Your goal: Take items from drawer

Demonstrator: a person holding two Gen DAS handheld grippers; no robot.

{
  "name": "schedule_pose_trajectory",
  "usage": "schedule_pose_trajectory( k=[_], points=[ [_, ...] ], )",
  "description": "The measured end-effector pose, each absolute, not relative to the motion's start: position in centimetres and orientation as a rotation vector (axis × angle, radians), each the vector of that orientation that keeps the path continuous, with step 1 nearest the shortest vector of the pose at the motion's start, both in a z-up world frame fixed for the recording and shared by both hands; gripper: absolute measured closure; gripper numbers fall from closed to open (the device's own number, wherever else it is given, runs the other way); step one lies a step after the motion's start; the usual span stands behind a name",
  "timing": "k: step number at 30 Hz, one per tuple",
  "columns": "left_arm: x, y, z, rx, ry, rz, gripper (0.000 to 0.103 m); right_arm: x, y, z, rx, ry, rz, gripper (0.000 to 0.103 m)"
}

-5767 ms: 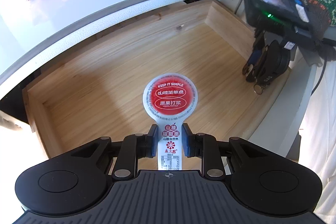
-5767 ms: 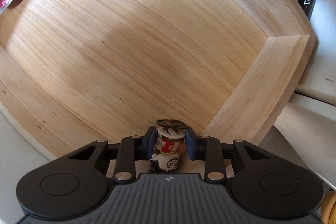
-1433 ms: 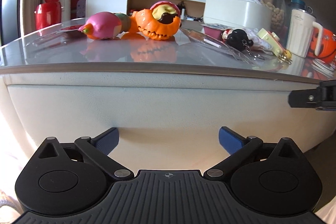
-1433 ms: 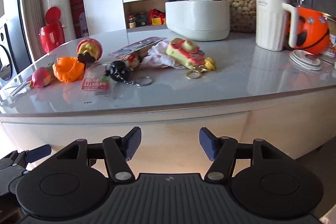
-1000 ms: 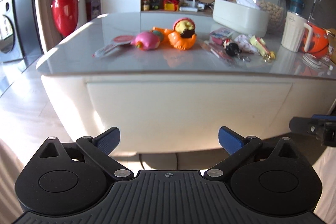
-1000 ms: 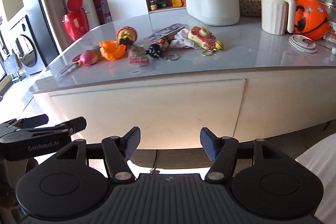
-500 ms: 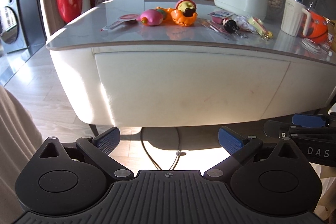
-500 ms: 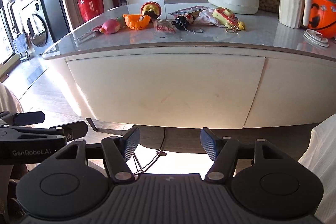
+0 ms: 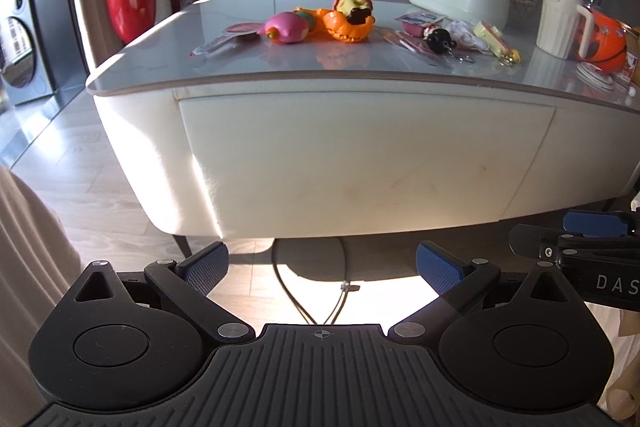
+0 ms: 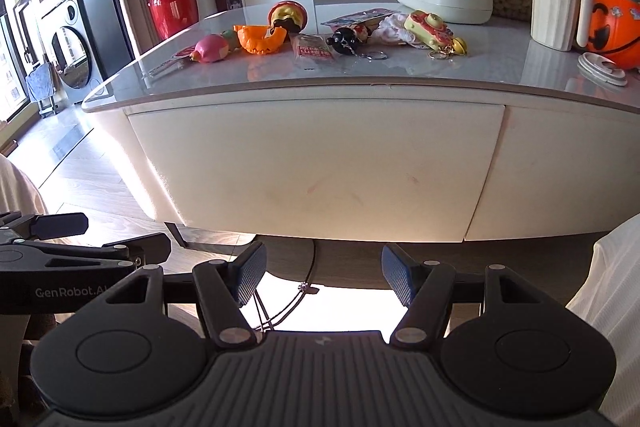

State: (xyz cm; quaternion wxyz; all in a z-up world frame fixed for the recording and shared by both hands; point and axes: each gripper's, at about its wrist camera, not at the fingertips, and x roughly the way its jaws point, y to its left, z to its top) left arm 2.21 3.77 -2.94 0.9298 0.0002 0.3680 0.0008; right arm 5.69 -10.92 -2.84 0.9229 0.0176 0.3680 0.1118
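Left gripper (marked "GenRobot.AI") wide and empty, right gripper likewise.

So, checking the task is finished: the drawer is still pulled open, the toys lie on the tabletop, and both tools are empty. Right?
Not quite: the drawer is shut, its front flush under the tabletop, as the right wrist view shows. The toys do lie there, and the left tool and right tool are empty.

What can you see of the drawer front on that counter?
The drawer is shut: a wide cream panel, glossy and handle-free, flush under the grey countertop edge. Thin seams outline it, with another panel to its right. Faint reddish smudges mark its lower middle, and sunlight strikes its left corner. Nothing touches it.
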Motion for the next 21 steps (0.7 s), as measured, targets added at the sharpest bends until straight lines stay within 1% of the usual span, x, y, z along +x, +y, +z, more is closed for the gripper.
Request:
schedule_pose_trajectory(
  k=[21],
  points=[
    [2.18,3.52,-3.04,0.008,0.758,-0.006,0.0,5.66,-10.97,-2.89,0.038,0.759,0.231,0.039]
  ],
)
